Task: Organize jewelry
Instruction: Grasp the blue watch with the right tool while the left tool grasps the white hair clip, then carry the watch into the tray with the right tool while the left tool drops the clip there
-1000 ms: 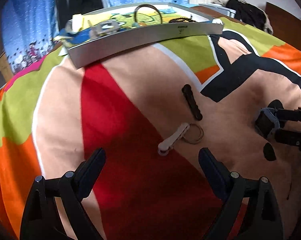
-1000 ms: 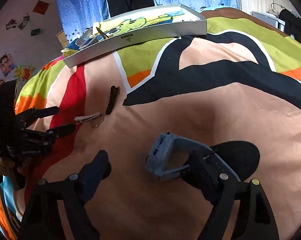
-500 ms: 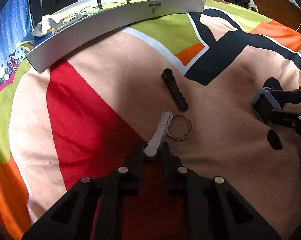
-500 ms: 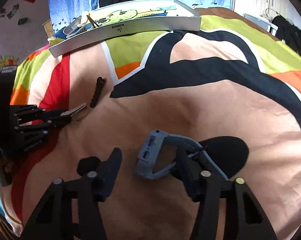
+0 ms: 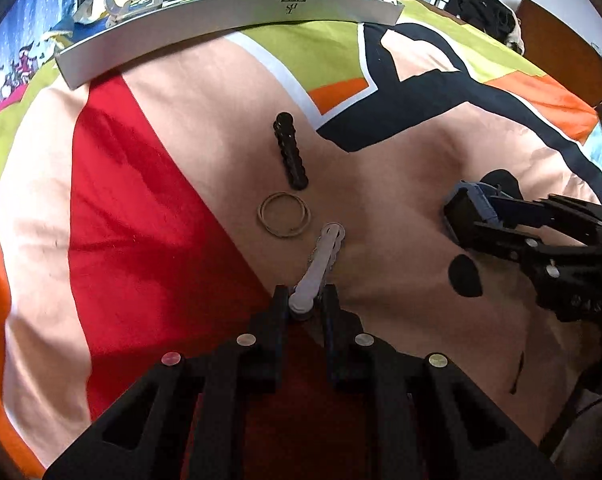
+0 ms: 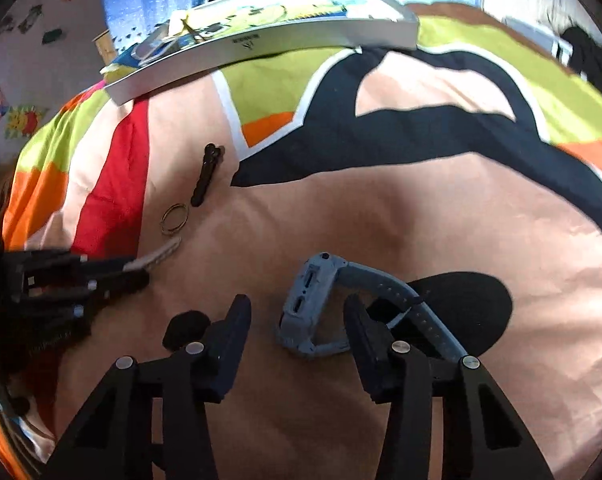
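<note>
A: How far along am I?

B: The long silver tray (image 5: 229, 20) already holds some pieces. Below it on the bedspread, my right gripper (image 6: 297, 320) hangs released around the blue-grey rubber watch (image 6: 313, 300). My left gripper (image 5: 305, 300) grasps the white bead bracelet (image 5: 321, 260). The black beaded bracelet (image 5: 291, 152) and thin brass rings (image 5: 284, 219) wait.

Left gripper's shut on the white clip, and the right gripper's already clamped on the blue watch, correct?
Only partly. The left gripper is shut on the white clip, but the right gripper is open: in the right wrist view its fingers stand apart on either side of the blue watch, not clamped on it.
</note>
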